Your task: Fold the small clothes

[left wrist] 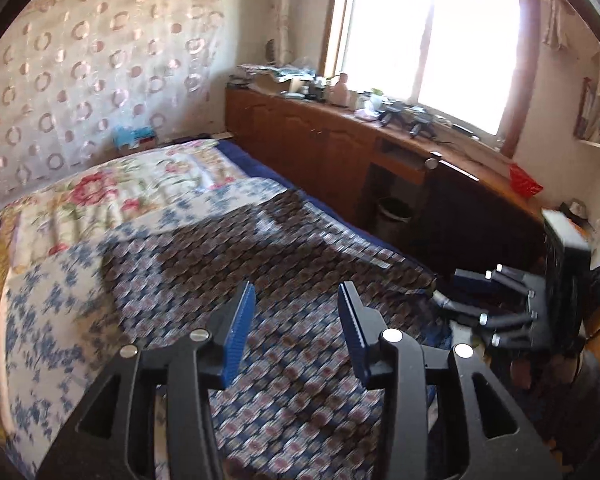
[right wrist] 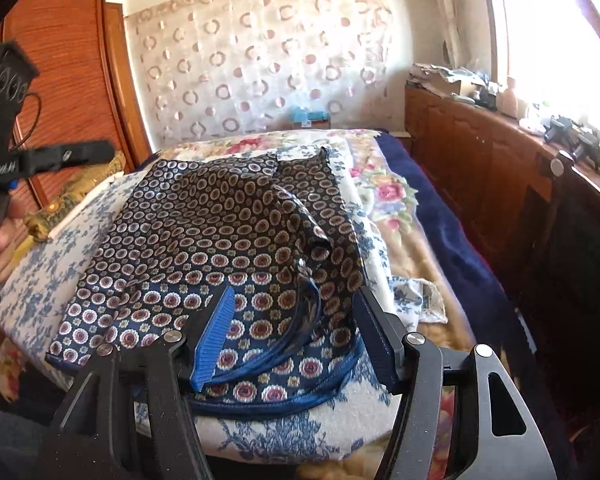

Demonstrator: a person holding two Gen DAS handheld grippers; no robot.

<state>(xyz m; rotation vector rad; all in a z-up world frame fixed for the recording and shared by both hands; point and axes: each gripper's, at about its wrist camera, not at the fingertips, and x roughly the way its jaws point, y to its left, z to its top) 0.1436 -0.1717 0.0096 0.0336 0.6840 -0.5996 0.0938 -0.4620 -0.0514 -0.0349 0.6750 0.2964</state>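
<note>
right now both my left claw [left wrist: 296, 312] and right claw [right wrist: 296, 332] hang spread open over the patterned garment [right wrist: 220, 240] on the bed [right wrist: 432, 208].

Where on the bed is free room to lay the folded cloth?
Free: the floral blanket between the dark patterned cloth and the cabinet, and the blue-print sheet left of the cloth. Crowded: the cabinet top under the window, full of small things.

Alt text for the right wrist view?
Right gripper, open, hovers over a navy patterned garment spread on a blue-floral cloth on the bed. Left gripper is at the far left.
</note>
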